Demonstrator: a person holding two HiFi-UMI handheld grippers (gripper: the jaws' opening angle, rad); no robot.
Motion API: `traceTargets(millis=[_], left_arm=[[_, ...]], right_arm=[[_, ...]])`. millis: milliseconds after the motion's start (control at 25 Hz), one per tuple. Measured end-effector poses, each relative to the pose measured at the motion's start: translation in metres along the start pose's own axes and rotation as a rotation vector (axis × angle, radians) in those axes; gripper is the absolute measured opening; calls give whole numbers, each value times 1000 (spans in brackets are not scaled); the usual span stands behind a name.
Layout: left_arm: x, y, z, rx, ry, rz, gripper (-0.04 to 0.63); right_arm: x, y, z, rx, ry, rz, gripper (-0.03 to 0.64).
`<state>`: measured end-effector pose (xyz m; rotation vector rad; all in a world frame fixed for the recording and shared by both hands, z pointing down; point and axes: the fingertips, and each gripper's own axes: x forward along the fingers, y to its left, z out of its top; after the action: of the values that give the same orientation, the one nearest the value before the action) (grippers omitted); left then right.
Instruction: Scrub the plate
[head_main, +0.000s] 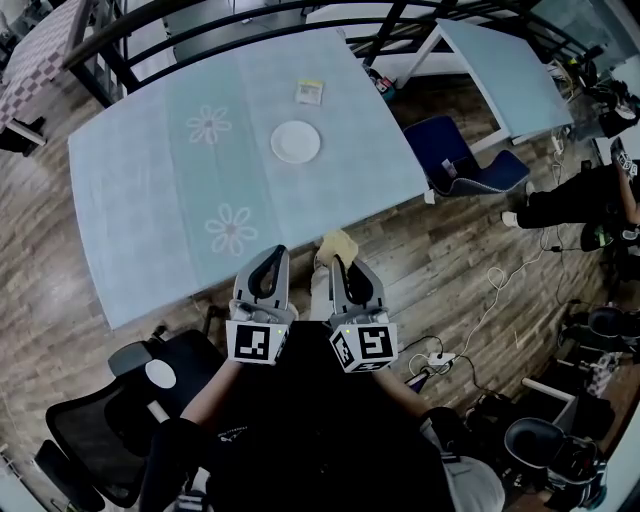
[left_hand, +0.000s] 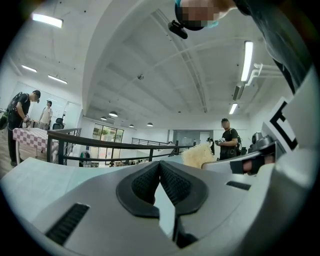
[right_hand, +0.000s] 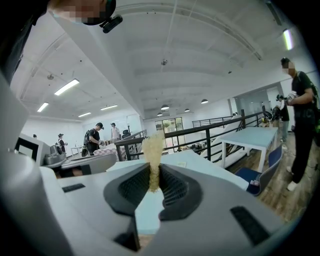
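left claw (head_main: 270, 252) closed on nothing beside right claw (head_main: 341, 264) clamping a sponge (head_main: 338, 243), both short of plate (head_main: 296, 141).

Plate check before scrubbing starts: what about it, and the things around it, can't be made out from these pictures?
- Plate: head view, too small to tell clean from dirty.
- Yellow-white item beyond it: head view, too small to identify.
- Scrubber: right gripper view, lower end hidden between the shut jaws.

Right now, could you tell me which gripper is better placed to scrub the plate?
The right gripper: its jaws are shut on the yellow scrubber, which the plate needs. The left gripper has its jaws together on nothing.
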<state>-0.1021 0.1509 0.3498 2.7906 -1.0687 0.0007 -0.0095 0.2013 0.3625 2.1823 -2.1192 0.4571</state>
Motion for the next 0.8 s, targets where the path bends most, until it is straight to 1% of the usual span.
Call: traceTargets(millis=[520,800], left_arm=[[30,18,3,-3,0,84,12],[68,22,2,-6,8,128,12]], right_arm=[[40,-17,10,-7,18,61,52],[76,-42,19,-7,49,111,52]])
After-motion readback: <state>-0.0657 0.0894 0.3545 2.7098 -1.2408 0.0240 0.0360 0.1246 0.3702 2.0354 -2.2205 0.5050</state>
